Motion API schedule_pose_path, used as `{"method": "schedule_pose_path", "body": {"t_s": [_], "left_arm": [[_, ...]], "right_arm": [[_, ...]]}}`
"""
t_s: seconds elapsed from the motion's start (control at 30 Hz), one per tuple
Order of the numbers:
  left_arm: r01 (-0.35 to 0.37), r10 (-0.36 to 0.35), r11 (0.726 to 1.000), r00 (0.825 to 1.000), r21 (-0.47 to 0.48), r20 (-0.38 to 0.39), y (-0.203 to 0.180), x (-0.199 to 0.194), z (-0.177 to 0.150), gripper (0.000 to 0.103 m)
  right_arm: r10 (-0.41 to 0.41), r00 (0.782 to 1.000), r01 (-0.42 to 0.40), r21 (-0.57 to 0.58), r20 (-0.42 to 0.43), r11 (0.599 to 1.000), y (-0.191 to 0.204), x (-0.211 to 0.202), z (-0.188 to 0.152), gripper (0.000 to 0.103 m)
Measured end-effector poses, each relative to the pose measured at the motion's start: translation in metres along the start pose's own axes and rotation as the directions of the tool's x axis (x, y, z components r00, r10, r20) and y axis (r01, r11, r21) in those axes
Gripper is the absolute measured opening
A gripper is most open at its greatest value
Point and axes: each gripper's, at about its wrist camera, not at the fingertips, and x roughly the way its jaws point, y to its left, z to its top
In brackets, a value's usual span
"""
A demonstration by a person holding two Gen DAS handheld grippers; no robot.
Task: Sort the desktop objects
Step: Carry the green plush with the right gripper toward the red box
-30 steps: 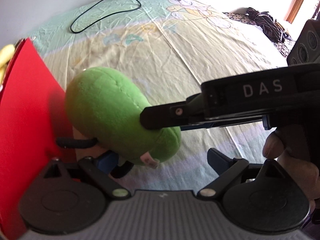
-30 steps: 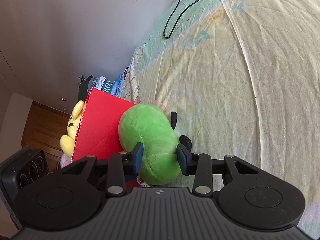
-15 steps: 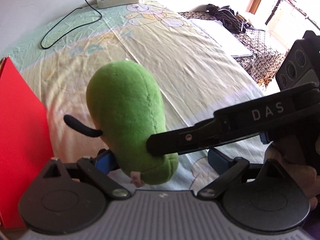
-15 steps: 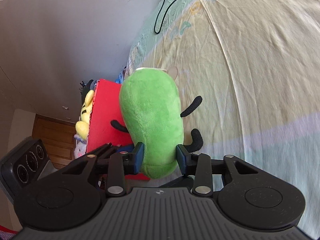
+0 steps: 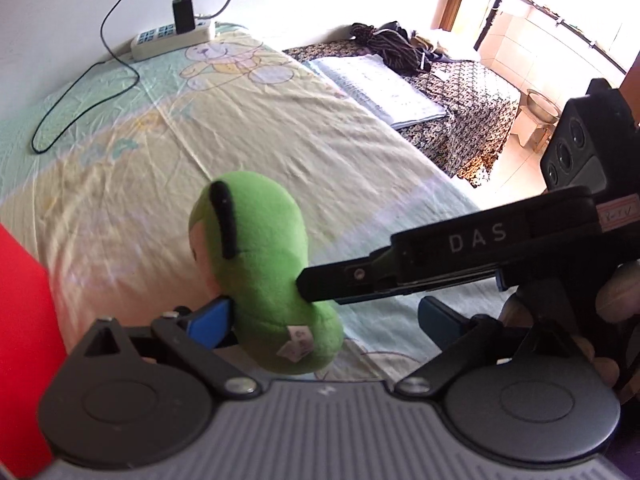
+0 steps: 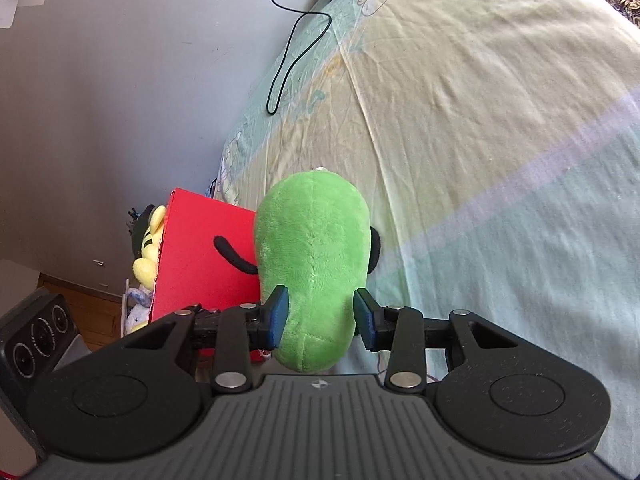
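While right tongs [image 6: 320, 314] clench green plush [image 6: 316, 264] at its base, long axis pointing away, left tongs [image 5: 324, 322] just widening, released.

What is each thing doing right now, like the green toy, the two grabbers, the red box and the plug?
Green plush toy: lifted off the bed, squeezed at its lower end.
Right gripper: jaws shut on the toy.
Left gripper: jaws wide and just been opening; the toy sits between them, not pinched.
Red box: standing beside the bed.
Yellow plush: behind the box.
Charger: plugged into the power strip.
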Motion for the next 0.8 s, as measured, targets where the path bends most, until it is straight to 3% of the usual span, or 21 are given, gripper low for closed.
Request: {"method": "schedule_pose_path", "body": {"t_s": [0.1,0.47,0.67,0.8], "left_arm": [[0.030,-0.032,0.997,0.999,0.066,0.026,-0.014,-0.001,0.010,0.099],[0.147,-0.145,0.954,0.989,0.260,-0.025,-0.055,0.012,0.016,0.099],[0.164,-0.183,0.960,0.981,0.226,0.066,-0.041,-0.012,0.019,0.097],[0.130,-0.144,0.986,0.979,0.105,0.141,-0.012,-0.024,0.022,0.098]], "right_arm": [[-0.026,0.999,0.026,0.018,0.037,1.000,-0.007,-0.008,0.000,0.039],[-0.083,0.984,0.074,0.067,0.158,0.995,-0.030,-0.048,0.004,0.039],[-0.099,0.964,0.070,0.122,0.249,0.990,-0.044,-0.076,0.010,0.040],[-0.061,0.953,0.034,0.094,0.296,0.995,-0.034,-0.082,0.022,0.046]]}}
